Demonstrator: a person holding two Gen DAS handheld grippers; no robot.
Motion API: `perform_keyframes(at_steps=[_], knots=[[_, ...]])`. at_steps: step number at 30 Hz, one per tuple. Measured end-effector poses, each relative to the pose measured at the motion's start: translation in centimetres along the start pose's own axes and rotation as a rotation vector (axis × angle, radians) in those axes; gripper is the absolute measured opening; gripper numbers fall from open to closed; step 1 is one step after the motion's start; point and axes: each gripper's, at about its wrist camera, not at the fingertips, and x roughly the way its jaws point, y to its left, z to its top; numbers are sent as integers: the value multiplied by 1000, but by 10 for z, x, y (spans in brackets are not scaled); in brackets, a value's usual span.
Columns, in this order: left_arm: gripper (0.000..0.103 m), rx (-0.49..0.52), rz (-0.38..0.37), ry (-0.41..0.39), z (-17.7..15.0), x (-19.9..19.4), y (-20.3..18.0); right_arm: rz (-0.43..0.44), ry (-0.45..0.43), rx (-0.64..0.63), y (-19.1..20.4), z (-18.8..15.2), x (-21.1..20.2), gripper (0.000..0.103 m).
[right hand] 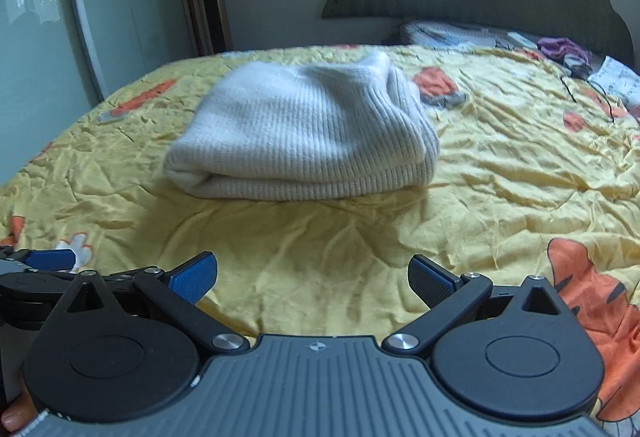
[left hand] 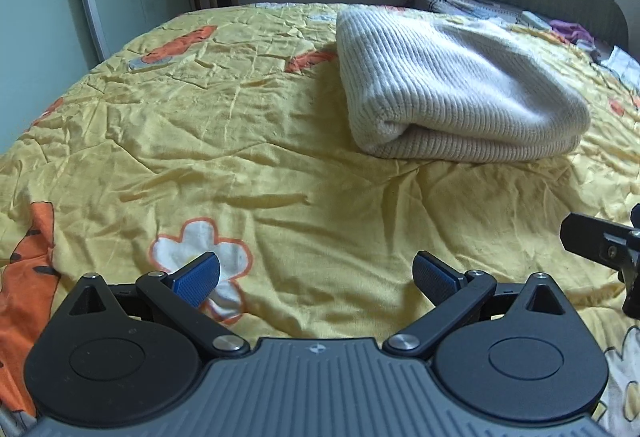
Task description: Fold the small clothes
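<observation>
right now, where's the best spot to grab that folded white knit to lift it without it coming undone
Probably the rounded folded edge of the white knit, the side facing both grippers. Come in low from the front and pinch the stacked layers together. The right gripper sits open almost straight in front of it; the left gripper, also open, sits off to one side.

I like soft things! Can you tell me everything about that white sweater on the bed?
The sweater is cream-white, a ribbed knit that looks thick and soft. It is folded into a plump bundle of layers, with a rounded fold facing the cameras. It lies flat on the yellow bedspread. Nothing else touches it; both grippers are open and well short of it.
</observation>
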Motion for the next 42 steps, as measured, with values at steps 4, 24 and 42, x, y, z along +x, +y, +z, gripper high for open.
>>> perform_keyframes(at_steps=[4, 24, 42], knots=[[103, -44, -16, -4, 1, -3, 9, -23, 27, -26, 2, -1, -2, 103], [103, 14, 39, 7, -4, -4, 2, -2, 42, -24, -2, -15, -1, 103], [103, 53, 79, -4, -6, -4, -4, 8, 48, -25, 1, -17, 1, 103]])
